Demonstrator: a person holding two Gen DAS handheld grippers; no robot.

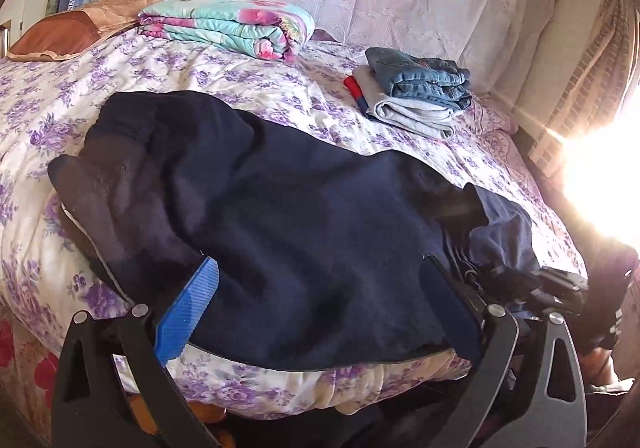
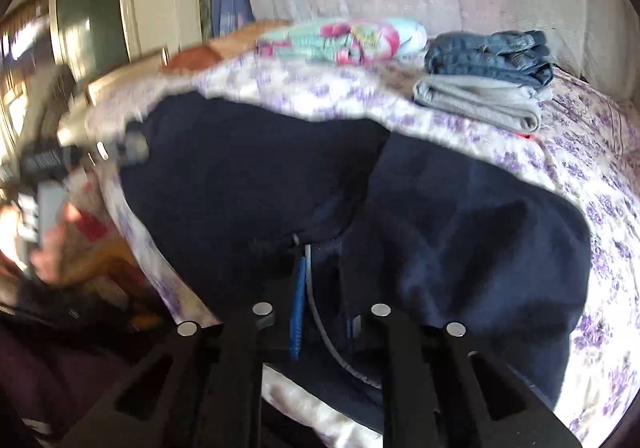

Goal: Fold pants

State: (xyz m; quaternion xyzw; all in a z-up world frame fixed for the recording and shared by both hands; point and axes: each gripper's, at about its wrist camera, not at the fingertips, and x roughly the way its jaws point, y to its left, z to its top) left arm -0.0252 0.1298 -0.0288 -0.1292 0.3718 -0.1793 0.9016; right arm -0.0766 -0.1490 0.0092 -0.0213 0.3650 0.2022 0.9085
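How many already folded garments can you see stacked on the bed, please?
2: folded blue jeans on top of a folded grey garment, at the far right of the bed, beyond the navy pants. More could be hidden underneath.

Dark navy pants [image 1: 280,207] lie spread across the floral bed [image 1: 60,119]. The left claw [image 1: 316,284] stands wide open over them. Folded jeans [image 1: 420,81] sit behind.

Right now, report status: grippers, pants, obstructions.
Left gripper open, straddling the navy pants. Right gripper shut on the pants' edge. Folded clothes stack sits apart, not in the way.
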